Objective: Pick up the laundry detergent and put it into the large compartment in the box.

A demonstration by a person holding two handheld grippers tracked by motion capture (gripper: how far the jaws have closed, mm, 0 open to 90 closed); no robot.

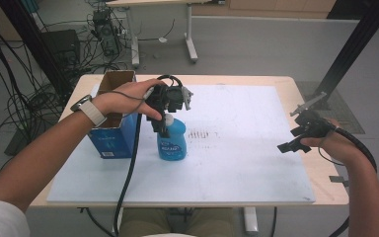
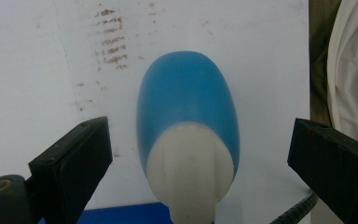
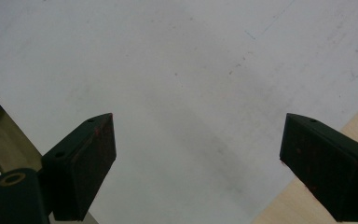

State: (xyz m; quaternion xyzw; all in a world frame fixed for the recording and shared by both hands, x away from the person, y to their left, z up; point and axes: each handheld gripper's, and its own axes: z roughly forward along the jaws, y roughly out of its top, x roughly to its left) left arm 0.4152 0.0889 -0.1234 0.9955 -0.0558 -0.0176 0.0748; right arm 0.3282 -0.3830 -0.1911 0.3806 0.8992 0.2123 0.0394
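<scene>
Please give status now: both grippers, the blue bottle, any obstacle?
Left gripper open, jaws either side of blue bottle's white cap, not touching. Right gripper open, empty, over white board. Blue box beside bottle.

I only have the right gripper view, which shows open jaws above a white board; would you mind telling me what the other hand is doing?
Observer: The left gripper is poised over a blue bottle standing upright on the white board.
Operator: Thank you. Has it gripped the bottle?
Observer: No. In the left gripper view its jaws are wide open either side of the bottle's white cap, clear of it.
Operator: Is anything else close to the bottle?
Observer: An open blue cardboard box stands just to the bottle's left, under the person's left hand.
</scene>
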